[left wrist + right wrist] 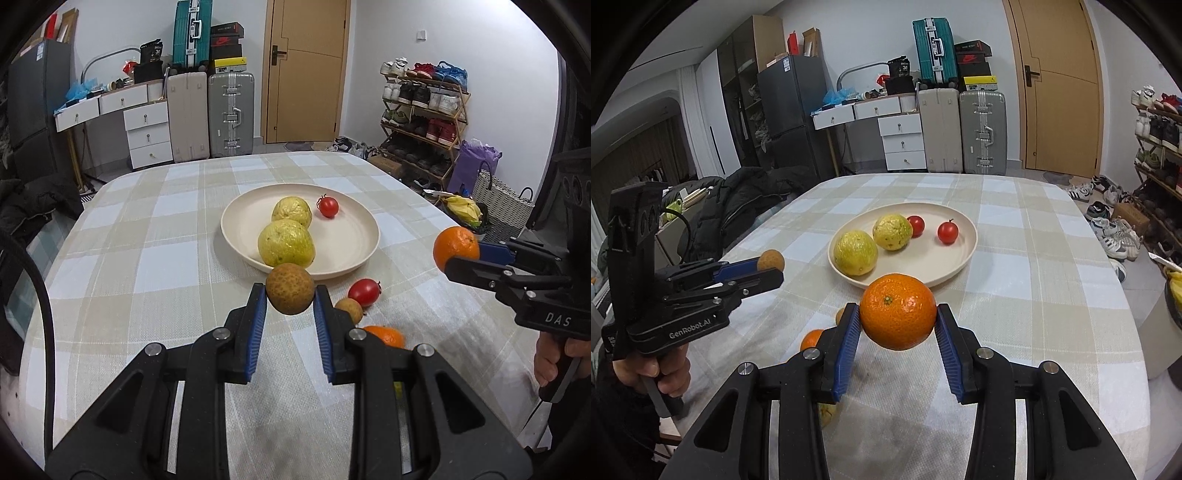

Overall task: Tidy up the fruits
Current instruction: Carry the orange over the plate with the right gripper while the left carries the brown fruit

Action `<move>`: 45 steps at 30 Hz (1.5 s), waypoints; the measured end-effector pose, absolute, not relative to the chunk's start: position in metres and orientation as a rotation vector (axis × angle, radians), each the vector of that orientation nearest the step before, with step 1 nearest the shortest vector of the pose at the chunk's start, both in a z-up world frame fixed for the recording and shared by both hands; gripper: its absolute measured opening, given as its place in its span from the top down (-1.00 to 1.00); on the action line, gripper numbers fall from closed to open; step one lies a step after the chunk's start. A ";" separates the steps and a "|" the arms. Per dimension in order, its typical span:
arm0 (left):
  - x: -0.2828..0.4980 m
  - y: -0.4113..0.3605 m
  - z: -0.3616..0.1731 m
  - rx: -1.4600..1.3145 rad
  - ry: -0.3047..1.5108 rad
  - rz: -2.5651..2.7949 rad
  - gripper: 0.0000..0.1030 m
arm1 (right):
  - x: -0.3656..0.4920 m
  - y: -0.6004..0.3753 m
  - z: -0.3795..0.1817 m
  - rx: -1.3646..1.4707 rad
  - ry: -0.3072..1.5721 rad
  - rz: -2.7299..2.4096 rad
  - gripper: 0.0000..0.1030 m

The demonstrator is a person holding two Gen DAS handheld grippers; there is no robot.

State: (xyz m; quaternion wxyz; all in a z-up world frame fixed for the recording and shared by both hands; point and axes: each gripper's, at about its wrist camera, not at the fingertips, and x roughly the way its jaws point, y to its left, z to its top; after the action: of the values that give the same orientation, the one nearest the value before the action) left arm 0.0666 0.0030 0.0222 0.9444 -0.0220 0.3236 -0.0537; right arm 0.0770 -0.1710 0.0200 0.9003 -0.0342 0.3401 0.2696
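The left gripper (290, 295) pinches a small brown longan (290, 288) between its blue pads, lifted clear of the checked tablecloth (147, 258) just short of the near rim of the cream plate (354, 236); the right gripper (898, 322) pinches a mandarin (898, 316), stem mark facing the camera, likewise off the cloth and before the plate's near rim (960, 266); each gripper is held by a hand (661, 373) on its black handle, the right one showing at the right edge of the left wrist view (554, 354); on the plate lie two yellow-green guavas (286, 243), one nearer the near rim and one (291, 211) behind it toward the middle, with a cherry tomato (328, 206) just beside the farther guava; the right wrist view shows a second cherry tomato (948, 232) apart from the first, toward the plate's right side; on the cloth between the plate's near rim and the table's near edge rest a red tomato (364, 291), a second longan (348, 307) touching or just beside it, and another mandarin (386, 335) partly hidden behind the left gripper's finger; something yellowish lies under the grippers, too hidden to name.
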 end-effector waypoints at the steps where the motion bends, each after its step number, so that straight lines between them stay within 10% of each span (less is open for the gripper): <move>1: 0.069 0.003 0.023 -0.043 0.658 -0.110 0.55 | 0.078 -0.170 0.021 -0.074 0.701 0.559 0.18; 45: 0.170 0.002 -0.012 -0.017 0.751 -0.117 0.55 | 0.167 -0.142 -0.003 -0.032 0.805 0.540 0.18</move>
State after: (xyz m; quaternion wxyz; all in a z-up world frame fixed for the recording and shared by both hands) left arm 0.1699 0.0016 -0.0116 0.9287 -0.0084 0.3663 -0.0572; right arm 0.1674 -0.1418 -0.0027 0.8847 -0.0153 0.3869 0.2595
